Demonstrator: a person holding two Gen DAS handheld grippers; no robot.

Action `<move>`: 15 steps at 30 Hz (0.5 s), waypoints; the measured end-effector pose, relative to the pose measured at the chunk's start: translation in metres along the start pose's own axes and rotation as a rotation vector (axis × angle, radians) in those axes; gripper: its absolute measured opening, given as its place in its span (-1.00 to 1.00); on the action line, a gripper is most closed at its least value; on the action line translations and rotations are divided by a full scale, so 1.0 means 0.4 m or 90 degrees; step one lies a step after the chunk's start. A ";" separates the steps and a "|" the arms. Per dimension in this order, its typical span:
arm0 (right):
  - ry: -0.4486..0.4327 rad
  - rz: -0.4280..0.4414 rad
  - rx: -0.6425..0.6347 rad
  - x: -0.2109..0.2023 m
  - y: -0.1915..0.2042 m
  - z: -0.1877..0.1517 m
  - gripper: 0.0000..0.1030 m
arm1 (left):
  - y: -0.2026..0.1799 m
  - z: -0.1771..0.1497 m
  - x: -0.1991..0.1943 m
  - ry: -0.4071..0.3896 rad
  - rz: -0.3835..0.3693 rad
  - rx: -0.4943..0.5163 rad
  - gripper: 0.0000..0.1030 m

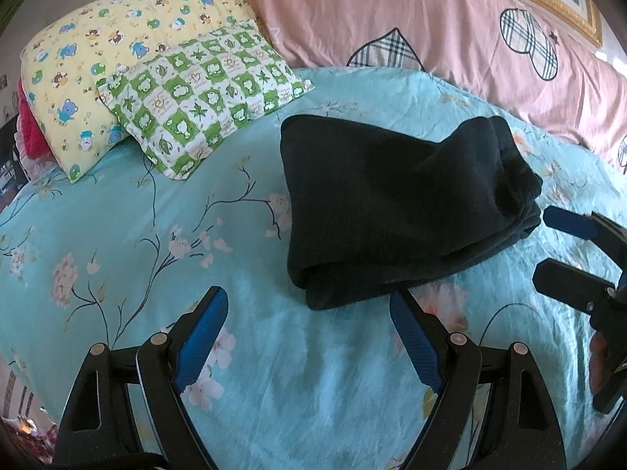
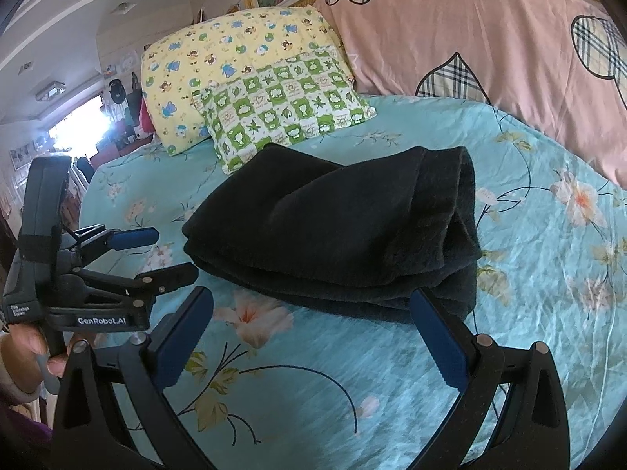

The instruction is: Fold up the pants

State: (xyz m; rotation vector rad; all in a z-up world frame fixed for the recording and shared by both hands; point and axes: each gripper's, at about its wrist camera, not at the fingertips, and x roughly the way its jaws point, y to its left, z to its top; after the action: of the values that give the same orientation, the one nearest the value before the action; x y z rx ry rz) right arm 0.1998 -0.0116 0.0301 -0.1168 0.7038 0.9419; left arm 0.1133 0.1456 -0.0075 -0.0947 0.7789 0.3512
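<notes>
The black pants (image 1: 395, 203) lie folded into a thick bundle on the turquoise floral bedsheet (image 1: 156, 235); they also show in the right wrist view (image 2: 337, 227). My left gripper (image 1: 309, 313) is open and empty, just in front of the bundle's near edge. It shows at the left of the right wrist view (image 2: 172, 248). My right gripper (image 2: 313, 313) is open and empty, its right finger close to the bundle's near corner. It shows at the right edge of the left wrist view (image 1: 548, 243).
A yellow cartoon pillow (image 1: 117, 51) and a green checkered pillow (image 1: 203, 94) lie at the head of the bed. A pink quilt (image 1: 431, 27) is piled behind the pants. Room furniture (image 2: 58, 145) stands beyond the bed's left edge.
</notes>
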 end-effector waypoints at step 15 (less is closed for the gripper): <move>0.006 -0.015 0.028 -0.005 -0.035 -0.007 0.95 | 0.000 0.010 -0.005 -0.005 -0.003 -0.009 0.65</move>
State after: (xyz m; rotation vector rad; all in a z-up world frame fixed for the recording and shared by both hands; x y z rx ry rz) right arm 0.2086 -0.0223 0.0263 -0.0911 0.7303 0.9030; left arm 0.1148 0.1461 -0.0033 -0.1088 0.7676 0.3525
